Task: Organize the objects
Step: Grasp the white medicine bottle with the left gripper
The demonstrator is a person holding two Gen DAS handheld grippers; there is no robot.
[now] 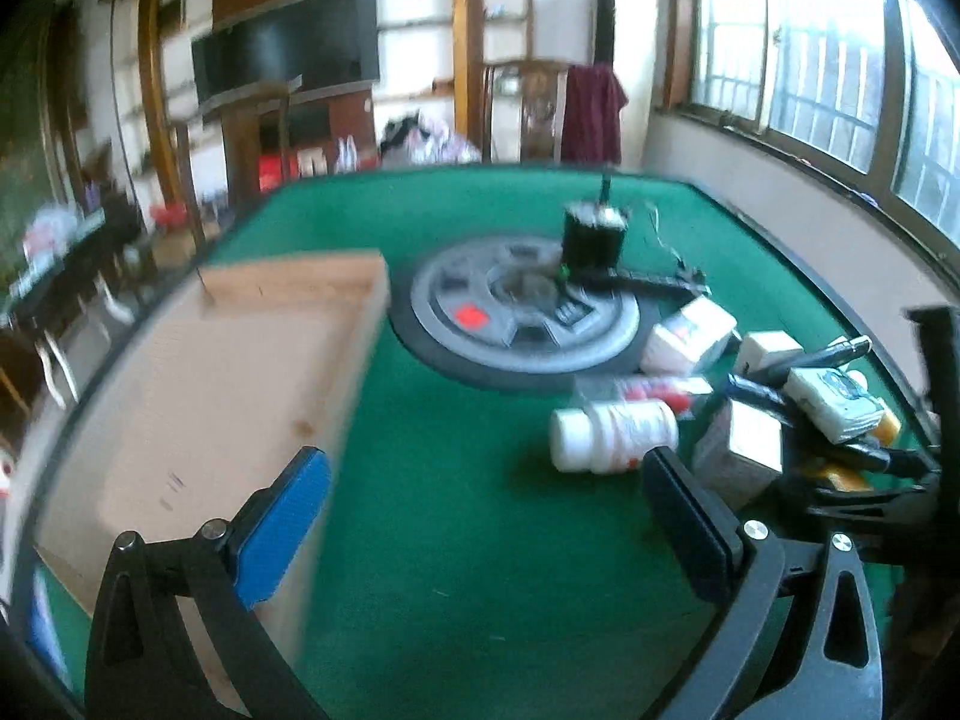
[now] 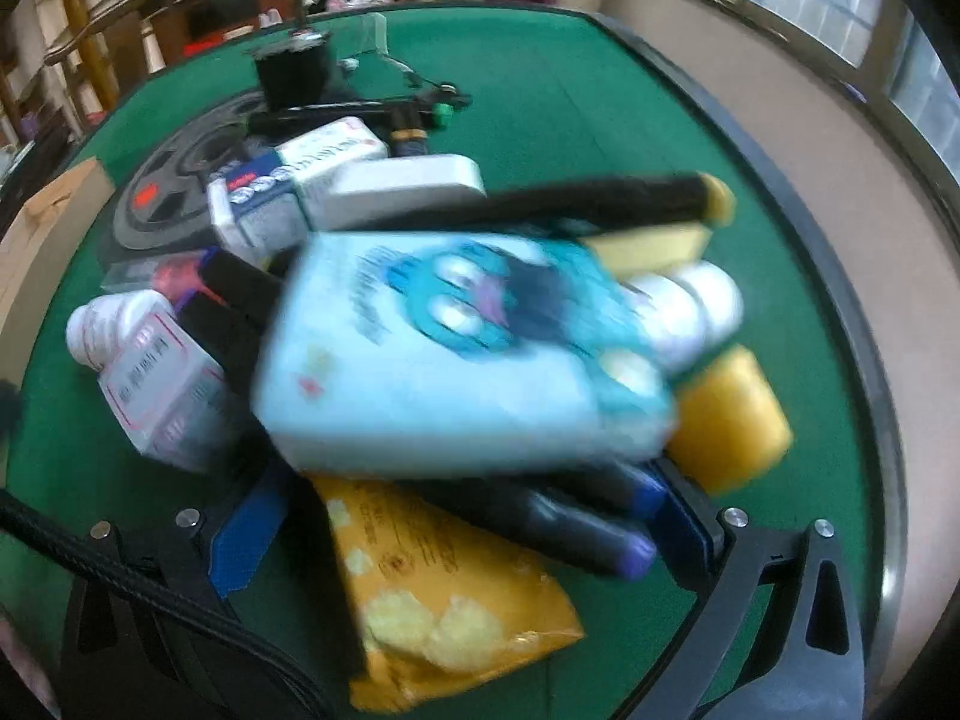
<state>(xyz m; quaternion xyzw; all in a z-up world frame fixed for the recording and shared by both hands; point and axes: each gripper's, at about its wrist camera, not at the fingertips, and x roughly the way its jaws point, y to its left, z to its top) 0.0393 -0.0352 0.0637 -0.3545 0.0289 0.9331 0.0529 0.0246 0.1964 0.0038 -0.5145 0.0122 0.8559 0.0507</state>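
A pile of small items lies on the green table (image 1: 456, 540): a white pill bottle (image 1: 612, 435), white boxes (image 1: 690, 336), markers and packets. A shallow wooden tray (image 1: 228, 396) sits at the left. My left gripper (image 1: 486, 534) is open and empty above the felt, between the tray and the pile. In the right wrist view my right gripper (image 2: 474, 516) stands wide open around the pile, with a light blue tissue pack (image 2: 462, 354) lying between its fingers, above dark markers (image 2: 576, 528) and a yellow snack bag (image 2: 438, 600). Whether the pads touch the pack is unclear.
A round grey disc (image 1: 522, 312) with a black box (image 1: 591, 237) on it sits mid-table. A yellow cylinder (image 2: 729, 420), a white bottle (image 2: 690, 306) and a black marker with a yellow cap (image 2: 618, 198) lie at the right of the pile. The table's raised black rim (image 2: 840, 276) curves around the right.
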